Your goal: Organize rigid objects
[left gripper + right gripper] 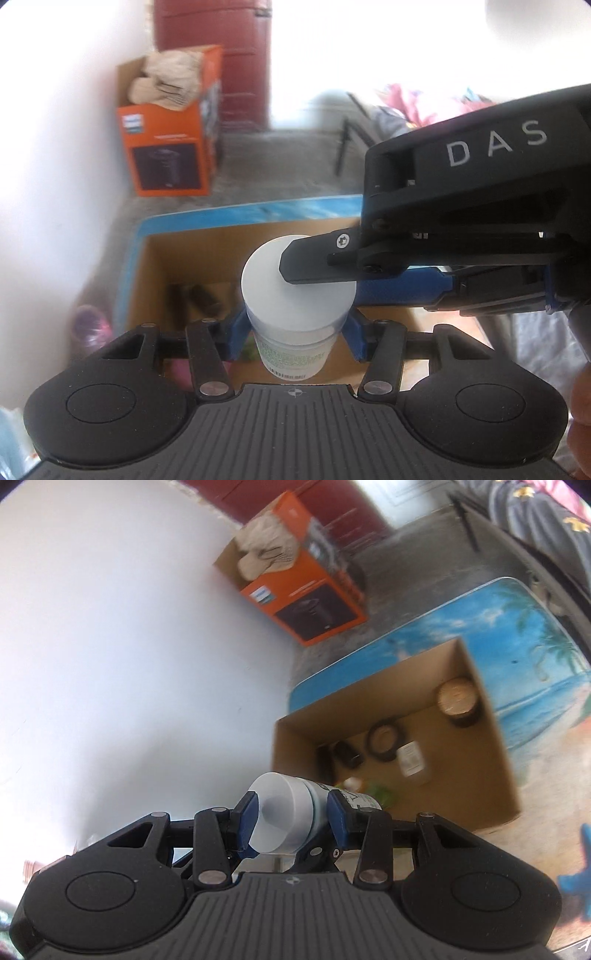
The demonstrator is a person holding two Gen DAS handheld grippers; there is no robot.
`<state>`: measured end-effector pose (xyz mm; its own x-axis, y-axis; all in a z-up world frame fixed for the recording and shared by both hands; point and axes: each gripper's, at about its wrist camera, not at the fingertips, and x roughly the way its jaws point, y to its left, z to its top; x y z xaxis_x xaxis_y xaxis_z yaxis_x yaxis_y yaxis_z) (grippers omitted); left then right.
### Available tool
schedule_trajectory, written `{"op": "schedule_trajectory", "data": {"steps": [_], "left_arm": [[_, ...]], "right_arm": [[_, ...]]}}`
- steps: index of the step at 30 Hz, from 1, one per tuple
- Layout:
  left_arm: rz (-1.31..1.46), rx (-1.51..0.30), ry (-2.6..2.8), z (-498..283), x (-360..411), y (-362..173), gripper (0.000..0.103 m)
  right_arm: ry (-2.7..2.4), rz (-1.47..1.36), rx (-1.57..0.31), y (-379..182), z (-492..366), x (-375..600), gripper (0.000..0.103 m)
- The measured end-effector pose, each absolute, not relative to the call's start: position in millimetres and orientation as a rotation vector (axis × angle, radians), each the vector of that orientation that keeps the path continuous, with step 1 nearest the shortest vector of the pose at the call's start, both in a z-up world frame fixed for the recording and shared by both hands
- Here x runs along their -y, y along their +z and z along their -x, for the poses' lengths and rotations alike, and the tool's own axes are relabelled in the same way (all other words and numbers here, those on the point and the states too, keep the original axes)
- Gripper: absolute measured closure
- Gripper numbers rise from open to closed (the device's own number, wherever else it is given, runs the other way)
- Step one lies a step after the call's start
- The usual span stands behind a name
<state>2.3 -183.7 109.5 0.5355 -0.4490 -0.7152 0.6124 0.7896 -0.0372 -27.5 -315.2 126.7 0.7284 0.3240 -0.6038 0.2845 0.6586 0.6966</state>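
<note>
Both grippers, left gripper [295,328] and right gripper [291,819], are clamping the white-capped jar [295,291] above the cardboard box [480,709]; lowering it level, releasing one side first, looks safest.

An orange carton [306,590] is standing on the grey floor [399,576] in the upper middle of the right wrist view, against the white wall [129,646] — crumpled beige paper [266,554] is poking out of its open top. A dark red door [218,59] is showing behind it — colourful fabric [417,103] is lying at upper right.
</note>
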Motion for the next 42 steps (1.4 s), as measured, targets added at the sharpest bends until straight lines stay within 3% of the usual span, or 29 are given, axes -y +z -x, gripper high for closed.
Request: {"op": "schedule_trajectory", "data": {"steps": [14, 28, 33, 36, 42], "left_arm": [[-0.263, -0.988, -0.662, -56, 268, 21, 0.050], [-0.305, -1.095, -0.626, -51, 283, 1, 0.047], [-0.309, -1.053, -0.640, -47, 280, 4, 0.030], [-0.305, -1.019, -0.644, -44, 273, 11, 0.028], [-0.262, -0.943, -0.669, -38, 247, 43, 0.023]], "right_arm": [[-0.038, -0.904, -0.962, 26, -25, 403, 0.059], [0.000, -0.829, -1.073, 12, -39, 415, 0.057], [-0.011, -0.850, -1.038, 17, -32, 417, 0.053], [-0.035, -0.848, -0.992, 28, -23, 415, 0.048], [-0.116, -0.848, -0.884, 58, 3, 408, 0.047]]}}
